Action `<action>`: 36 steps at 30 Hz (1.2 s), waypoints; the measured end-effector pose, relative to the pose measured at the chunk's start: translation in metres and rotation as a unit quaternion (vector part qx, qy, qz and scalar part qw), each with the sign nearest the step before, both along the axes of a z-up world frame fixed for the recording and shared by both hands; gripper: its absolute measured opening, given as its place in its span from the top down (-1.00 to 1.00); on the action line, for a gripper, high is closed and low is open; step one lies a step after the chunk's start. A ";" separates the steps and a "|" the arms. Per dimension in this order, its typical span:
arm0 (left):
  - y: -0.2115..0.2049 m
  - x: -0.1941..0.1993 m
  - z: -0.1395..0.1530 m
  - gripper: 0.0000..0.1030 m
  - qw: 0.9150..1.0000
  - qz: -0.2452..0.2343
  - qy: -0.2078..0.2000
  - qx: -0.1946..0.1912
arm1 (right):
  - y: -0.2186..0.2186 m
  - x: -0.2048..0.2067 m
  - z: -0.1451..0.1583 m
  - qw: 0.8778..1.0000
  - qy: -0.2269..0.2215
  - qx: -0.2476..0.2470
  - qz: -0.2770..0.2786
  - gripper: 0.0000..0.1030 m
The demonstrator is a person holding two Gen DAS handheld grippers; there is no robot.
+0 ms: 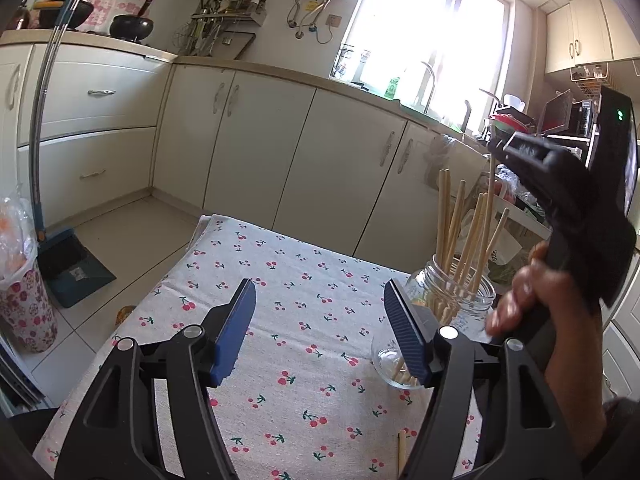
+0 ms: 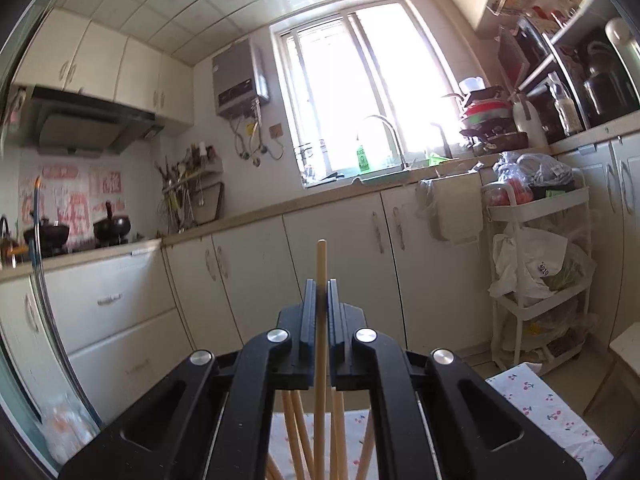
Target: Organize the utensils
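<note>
From the left wrist view, the left gripper (image 1: 320,328) stands wide open above the tabletop (image 1: 280,280), which is covered with a cherry-print cloth, and nothing lies between its blue pads (image 1: 236,328). Just beyond its right finger a glass jar (image 1: 456,300) stands upright on the cloth, holding a bundle of wooden chopsticks (image 1: 452,220) that lean out of its mouth. A second, smaller glass (image 1: 394,364) sits in front of the jar, partly hidden by that finger. One loose chopstick (image 1: 401,454) lies on the cloth near the bottom edge. At the right, a hand (image 1: 532,300) holds the right gripper (image 1: 496,144) above the jar, with a single chopstick (image 1: 489,200) clamped in it and hanging down toward the jar. From the right wrist view, the right gripper (image 2: 321,292) is closed on that single chopstick (image 2: 321,264), which stands upright between the pads and sticks out above them. Below the gripper, the tops of the other chopsticks (image 2: 298,420) fan out over the cherry cloth, with kitchen cabinets (image 2: 260,276) behind.
</note>
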State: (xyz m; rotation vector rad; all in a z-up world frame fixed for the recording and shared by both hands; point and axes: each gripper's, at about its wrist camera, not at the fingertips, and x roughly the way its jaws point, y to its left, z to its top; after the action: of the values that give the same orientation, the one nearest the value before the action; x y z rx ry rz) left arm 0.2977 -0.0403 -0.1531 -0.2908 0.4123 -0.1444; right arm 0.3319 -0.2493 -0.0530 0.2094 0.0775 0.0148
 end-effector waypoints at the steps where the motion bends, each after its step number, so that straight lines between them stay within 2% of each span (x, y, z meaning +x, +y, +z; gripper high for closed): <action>1: 0.000 0.000 0.000 -0.24 1.000 0.000 0.000 0.000 | 0.003 -0.003 -0.003 1.000 0.002 -0.010 0.004 0.89; 6: 0.001 0.002 0.000 -0.31 1.000 0.004 0.004 -0.002 | 0.012 -0.025 -0.017 0.998 0.018 -0.049 0.019 0.89; 12: 0.000 0.003 -0.001 -0.40 1.000 0.010 0.006 -0.001 | 0.002 -0.049 -0.033 0.996 0.071 -0.044 0.028 0.85; 16: 0.003 0.006 -0.003 -0.47 1.000 0.016 0.016 -0.006 | -0.005 -0.072 -0.042 0.994 0.101 -0.036 0.031 0.59; 22: 0.009 0.010 -0.006 -0.52 0.999 0.023 0.028 -0.014 | -0.020 -0.111 -0.062 0.984 0.175 0.002 0.032 0.44; 26: 0.008 0.011 -0.007 -0.57 0.999 0.026 0.031 -0.010 | -0.021 -0.132 -0.086 0.964 0.260 0.027 0.046 0.39; 29: 0.006 0.011 -0.008 -0.61 0.999 0.029 0.033 -0.005 | -0.012 -0.144 -0.100 0.953 0.297 0.021 0.059 0.31; 36: 0.006 0.012 -0.008 -0.66 0.998 0.031 0.051 0.000 | 0.013 -0.137 -0.115 0.926 0.370 -0.025 0.074 0.21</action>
State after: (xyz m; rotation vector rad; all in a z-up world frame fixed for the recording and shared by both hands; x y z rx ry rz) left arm 0.3098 -0.0348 -0.1615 -0.3110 0.5033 -0.0682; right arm 0.1946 -0.2368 -0.1675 0.1483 0.8481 0.0832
